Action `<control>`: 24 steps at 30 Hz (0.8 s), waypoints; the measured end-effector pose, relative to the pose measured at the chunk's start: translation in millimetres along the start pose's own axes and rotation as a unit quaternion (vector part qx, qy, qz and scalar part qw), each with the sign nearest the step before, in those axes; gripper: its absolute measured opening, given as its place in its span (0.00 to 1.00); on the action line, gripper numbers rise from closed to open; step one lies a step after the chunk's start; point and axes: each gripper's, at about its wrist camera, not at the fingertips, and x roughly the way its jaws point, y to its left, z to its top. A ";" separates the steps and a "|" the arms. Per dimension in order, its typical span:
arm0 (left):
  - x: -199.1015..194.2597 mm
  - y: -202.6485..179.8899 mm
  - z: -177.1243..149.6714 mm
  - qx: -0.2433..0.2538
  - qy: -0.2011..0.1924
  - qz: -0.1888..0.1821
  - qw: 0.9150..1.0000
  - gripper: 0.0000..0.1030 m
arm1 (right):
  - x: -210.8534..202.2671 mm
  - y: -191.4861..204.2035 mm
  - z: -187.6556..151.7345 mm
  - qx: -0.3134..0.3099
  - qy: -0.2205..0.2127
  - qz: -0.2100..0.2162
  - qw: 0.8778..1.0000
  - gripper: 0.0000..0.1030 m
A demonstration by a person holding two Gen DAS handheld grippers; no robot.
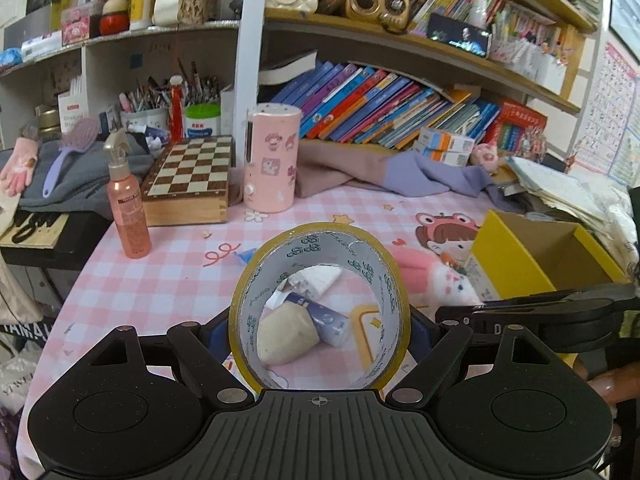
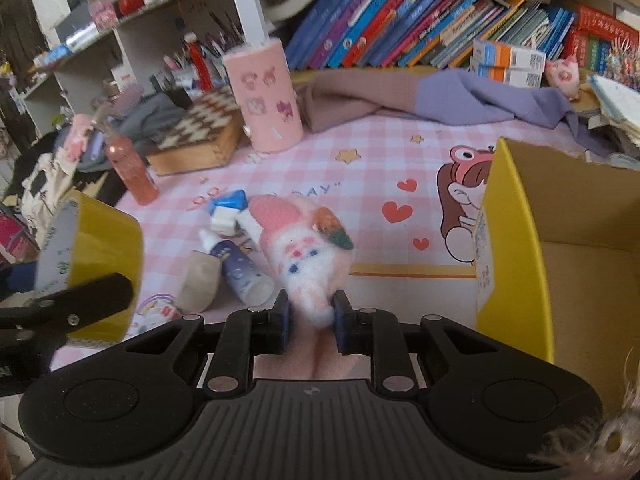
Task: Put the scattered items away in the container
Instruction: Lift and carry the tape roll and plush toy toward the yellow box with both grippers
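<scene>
My left gripper (image 1: 319,330) is shut on a yellow roll of tape (image 1: 360,256), held upright above the table; the roll also shows at the left of the right wrist view (image 2: 104,248). My right gripper (image 2: 309,320) is shut on a pink and white plush toy (image 2: 300,240), also seen in the left wrist view (image 1: 436,276). The yellow cardboard box (image 2: 516,240) stands open at the right, also in the left wrist view (image 1: 520,256). On the pink checked cloth lie a blue-white tube (image 2: 240,268), a beige pouch (image 2: 200,280) and a small blue-white pack (image 2: 228,208).
A pink spray bottle (image 1: 128,204), a chessboard box (image 1: 188,184) and a pink cylinder (image 1: 272,156) stand at the back left. Purple and brown cloth (image 1: 400,172) and stacked papers (image 1: 560,192) lie at the back right. Bookshelves rise behind.
</scene>
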 end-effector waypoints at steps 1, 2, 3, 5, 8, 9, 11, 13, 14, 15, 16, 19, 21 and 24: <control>-4.6 -0.9 -1.9 0.002 -0.002 -0.002 1.000 0.81 | -6.9 1.5 -2.8 0.000 -0.004 0.001 1.000 0.19; -10.6 -2.4 -4.5 0.005 -0.005 -0.003 1.000 0.81 | -13.2 3.2 -5.8 0.000 -0.008 0.002 1.000 0.19; -15.5 -3.5 -6.8 0.009 -0.008 -0.004 1.000 0.81 | -18.7 4.8 -9.0 0.000 -0.011 0.003 1.000 0.19; -26.5 -5.0 -12.1 0.013 -0.013 -0.005 1.000 0.81 | -30.5 8.4 -17.4 0.000 -0.018 0.005 1.000 0.19; -40.3 -6.7 -20.0 0.017 -0.017 -0.008 1.000 0.81 | -45.5 14.0 -31.4 0.001 -0.025 0.005 1.000 0.19; -44.8 -7.2 -23.5 0.018 -0.017 -0.009 1.000 0.81 | -49.6 15.9 -35.7 0.002 -0.026 0.004 1.000 0.19; -52.4 -8.2 -30.3 0.019 -0.015 -0.012 1.000 0.81 | -58.1 20.1 -44.9 0.003 -0.029 0.002 1.000 0.19; -59.9 -9.5 -37.0 0.020 -0.014 -0.015 1.000 0.81 | -66.9 23.8 -54.7 0.004 -0.031 0.001 1.000 0.19; -64.5 -9.9 -41.1 0.021 -0.013 -0.017 1.000 0.81 | -70.8 25.4 -59.9 0.005 -0.031 0.000 1.000 0.19; -68.1 -10.1 -44.7 0.021 -0.012 -0.018 1.000 0.81 | -74.4 26.9 -65.1 0.007 -0.031 -0.001 1.000 0.19; -71.9 -10.5 -48.4 0.022 -0.011 -0.018 1.000 0.81 | -77.7 28.2 -70.4 0.009 -0.030 -0.002 1.000 0.19; -83.6 -11.0 -60.7 0.022 -0.006 -0.020 1.000 0.81 | -86.5 33.0 -86.6 0.014 -0.026 -0.004 1.000 0.19; -91.1 -11.7 -68.2 0.023 -0.003 -0.023 0.999 0.81 | -93.2 36.2 -97.8 0.016 -0.024 -0.006 1.000 0.19; -100.3 -14.1 -78.3 0.027 0.001 -0.028 0.999 0.81 | -102.7 39.0 -114.1 0.021 -0.021 -0.009 0.999 0.19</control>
